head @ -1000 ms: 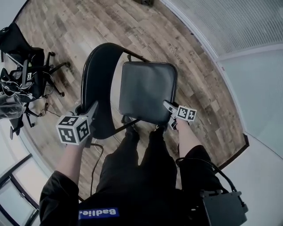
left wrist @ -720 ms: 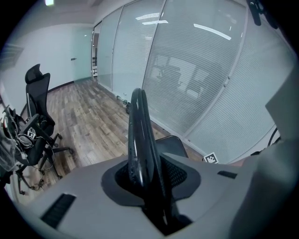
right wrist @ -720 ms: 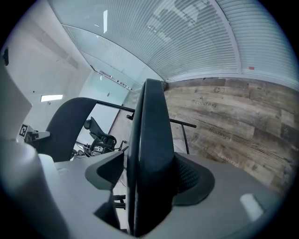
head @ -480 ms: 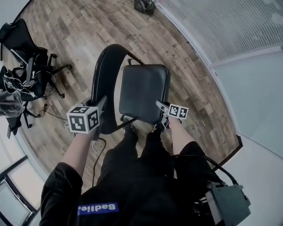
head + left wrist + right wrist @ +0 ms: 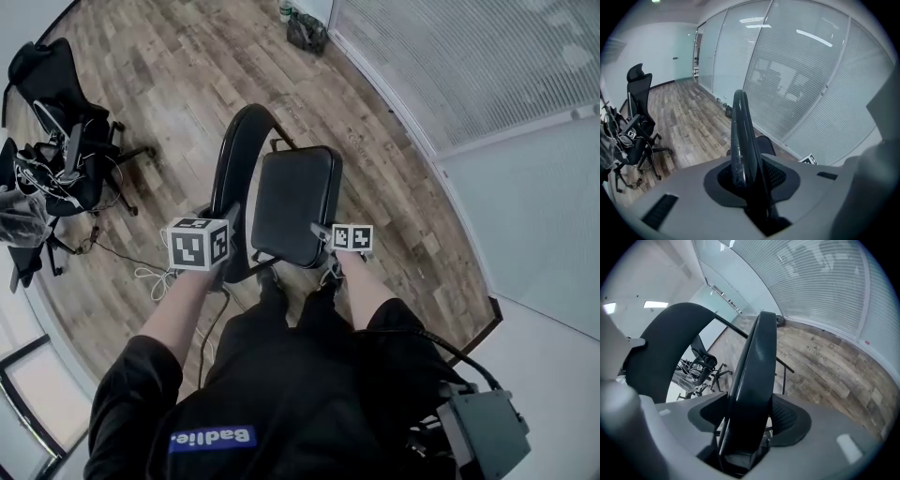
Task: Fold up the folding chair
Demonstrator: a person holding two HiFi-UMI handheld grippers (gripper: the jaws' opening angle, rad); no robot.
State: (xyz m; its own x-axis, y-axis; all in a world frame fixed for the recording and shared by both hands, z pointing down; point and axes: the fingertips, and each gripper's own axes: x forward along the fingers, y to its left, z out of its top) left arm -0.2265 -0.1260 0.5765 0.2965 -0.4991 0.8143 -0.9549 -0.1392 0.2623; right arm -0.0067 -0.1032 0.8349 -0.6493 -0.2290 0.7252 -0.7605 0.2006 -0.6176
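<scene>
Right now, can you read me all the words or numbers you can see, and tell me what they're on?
Blue patch on the person's black top: white print, perhaps a name tag, so not read out.
Wooden floor: faint printed marks, too blurred to read.
Left marker cube, right marker cube: black-and-white squares, no words.
Folding chair: no print.

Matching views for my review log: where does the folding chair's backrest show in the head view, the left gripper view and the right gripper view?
Head view: the backrest is a dark arc at upper centre, left of the seat.
Left gripper view: edge-on and upright at centre.
Right gripper view: a broad dark arc at left, beside the seat.
Shared landmark: the black office chair.
</scene>
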